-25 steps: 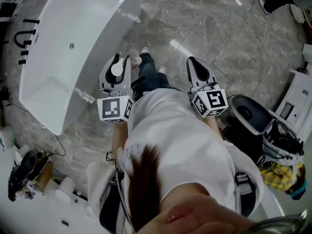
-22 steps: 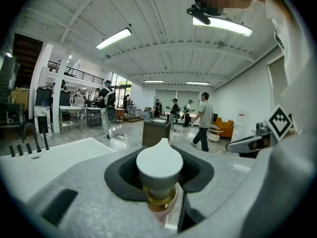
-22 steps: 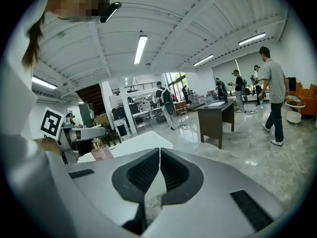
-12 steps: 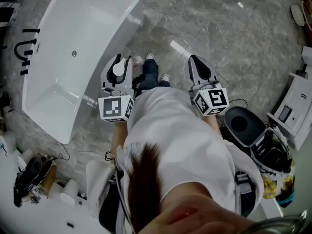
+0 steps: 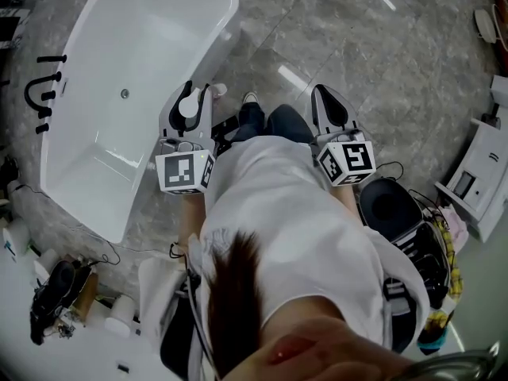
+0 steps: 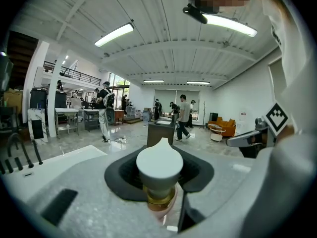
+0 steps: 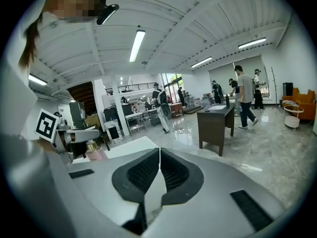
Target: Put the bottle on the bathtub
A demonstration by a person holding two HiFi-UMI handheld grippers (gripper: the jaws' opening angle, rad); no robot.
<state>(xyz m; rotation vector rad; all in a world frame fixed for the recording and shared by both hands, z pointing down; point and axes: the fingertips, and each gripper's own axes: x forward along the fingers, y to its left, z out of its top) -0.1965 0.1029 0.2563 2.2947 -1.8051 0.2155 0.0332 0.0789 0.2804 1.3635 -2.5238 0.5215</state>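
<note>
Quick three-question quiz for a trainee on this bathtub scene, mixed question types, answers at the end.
1. True or false: the left tool is shut on the pink bottle with a gold collar and white cap.
2. Pick one. The right tool has its jaws: A) together with nothing between them, B) wide apart, C) closed on a sponge.
3. Fill the gap: in the head view, the white bathtub, which does not yet bear the bottle, lies on the person's ____ side.

Key: 1 true; 2 A; 3 left.

White bathtub (image 5: 151,38), grey veined floor (image 5: 357,46), pink bottle (image 6: 159,181), white cap (image 6: 159,162), gold collar (image 6: 159,197)
</note>
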